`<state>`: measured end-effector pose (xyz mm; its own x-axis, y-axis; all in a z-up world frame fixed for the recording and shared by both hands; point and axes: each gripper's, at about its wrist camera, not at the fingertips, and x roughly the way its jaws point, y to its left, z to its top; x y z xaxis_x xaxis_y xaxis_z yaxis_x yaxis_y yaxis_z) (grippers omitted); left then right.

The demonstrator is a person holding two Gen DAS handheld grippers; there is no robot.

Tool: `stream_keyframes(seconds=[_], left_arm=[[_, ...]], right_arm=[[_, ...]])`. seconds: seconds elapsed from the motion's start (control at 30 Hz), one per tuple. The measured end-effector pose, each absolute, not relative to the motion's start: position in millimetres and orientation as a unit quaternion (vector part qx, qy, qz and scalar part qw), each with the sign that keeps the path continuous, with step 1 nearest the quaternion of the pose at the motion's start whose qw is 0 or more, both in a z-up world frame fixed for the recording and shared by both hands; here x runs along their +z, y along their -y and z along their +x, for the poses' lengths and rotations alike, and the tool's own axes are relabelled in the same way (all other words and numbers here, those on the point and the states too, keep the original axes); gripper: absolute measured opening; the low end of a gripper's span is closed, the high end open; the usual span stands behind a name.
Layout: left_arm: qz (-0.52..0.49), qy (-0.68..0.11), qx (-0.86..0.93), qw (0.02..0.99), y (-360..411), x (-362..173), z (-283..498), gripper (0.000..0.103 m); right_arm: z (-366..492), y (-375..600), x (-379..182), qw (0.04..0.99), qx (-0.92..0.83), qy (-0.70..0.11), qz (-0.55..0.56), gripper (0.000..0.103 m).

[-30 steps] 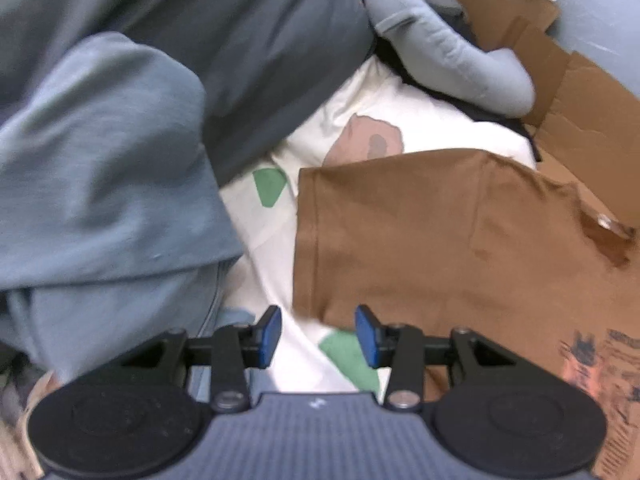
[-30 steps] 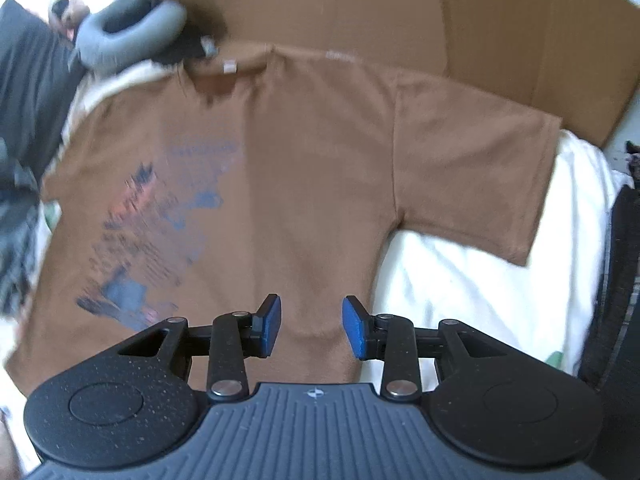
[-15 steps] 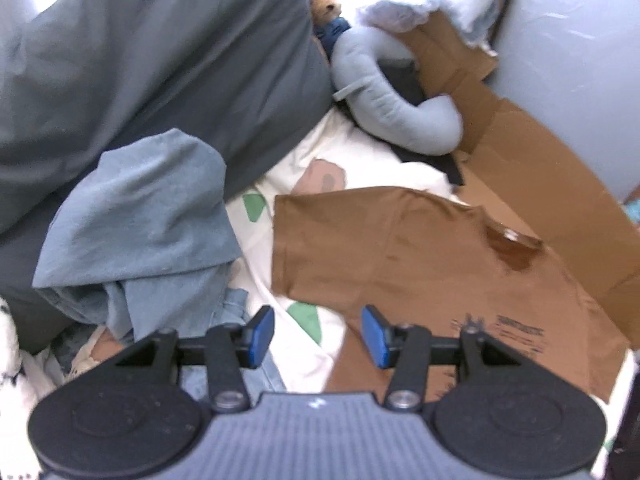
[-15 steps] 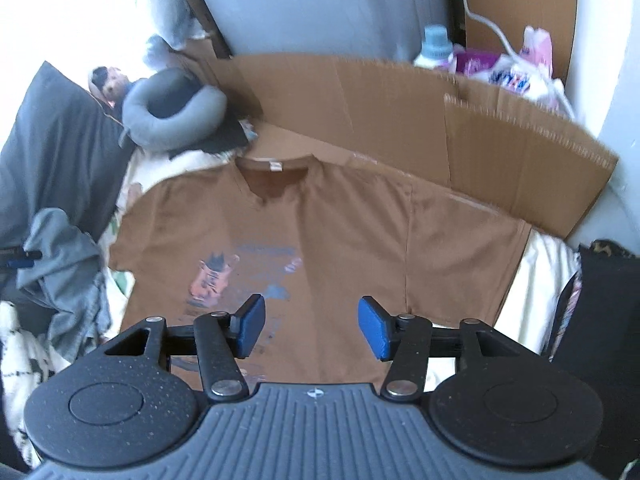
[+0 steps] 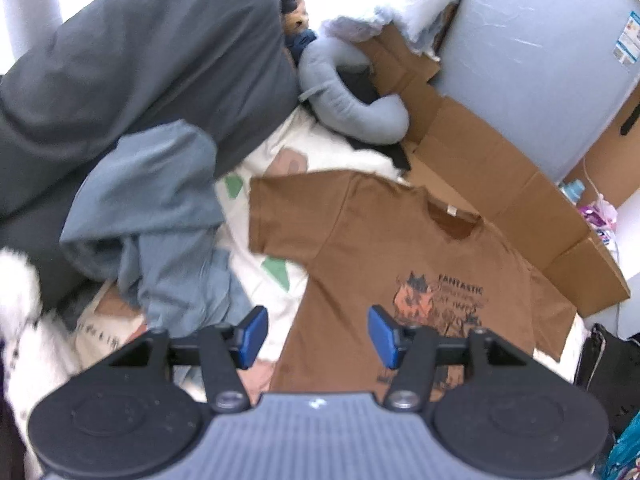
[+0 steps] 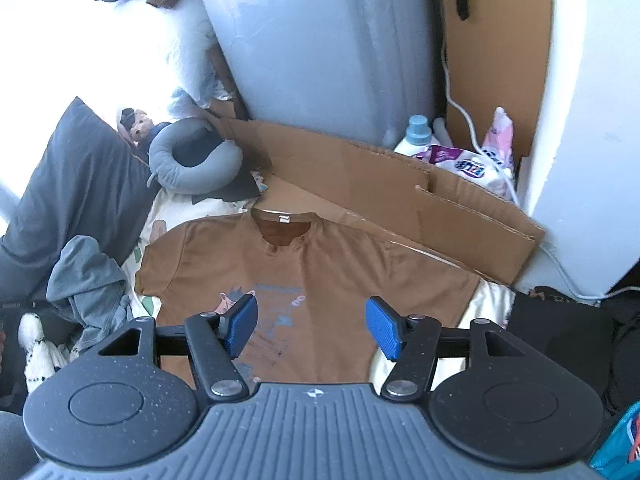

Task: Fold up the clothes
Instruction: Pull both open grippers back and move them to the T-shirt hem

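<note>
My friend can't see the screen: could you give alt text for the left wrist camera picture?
A brown T-shirt lies flat, print up, on a patterned sheet, with the open, empty left gripper above its lower edge. Crumpled blue-grey clothes lie to its left, cardboard behind.

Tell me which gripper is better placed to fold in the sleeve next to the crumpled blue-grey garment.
Probably left. The left gripper hangs open over that side of the brown T-shirt, with the sleeve just ahead. The right gripper, also open, sits over the shirt's middle.

Matt cloth T-shirt point(image 6: 320, 264) (soft-looking), rough corrugated cardboard point(image 6: 360, 184) behind
</note>
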<state>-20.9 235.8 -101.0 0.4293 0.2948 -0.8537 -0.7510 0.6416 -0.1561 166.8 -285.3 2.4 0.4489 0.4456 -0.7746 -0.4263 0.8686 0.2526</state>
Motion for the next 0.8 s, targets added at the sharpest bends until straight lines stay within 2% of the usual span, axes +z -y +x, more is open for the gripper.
stream_keyframes(seconds=[0.2, 0.33, 0.5, 0.8], left_arm=[[-0.260, -0.432, 0.349, 0.790, -218.3, -90.9, -45.3, 0.059], [-0.256, -0.431, 0.363, 0.785, -210.2, -82.2, -58.4, 0.063], [-0.266, -0.436, 0.371, 0.776, -208.2, -89.8, -68.4, 0.065], [-0.262, -0.458, 0.353, 0.773, -210.6, -136.0, -72.0, 0.066]], right_arm=[[168.8, 311.8, -1.9, 0.848, 0.255, -0.462, 0.047, 0.067], [171.7, 329.0, -4.7, 0.849, 0.253, -0.458, 0.074, 0.067], [169.3, 355.6, -9.6, 0.851, 0.252, -0.455, 0.067, 0.067], [158.6, 395.7, -83.6, 0.837, 0.240, -0.491, -0.012, 0.067]])
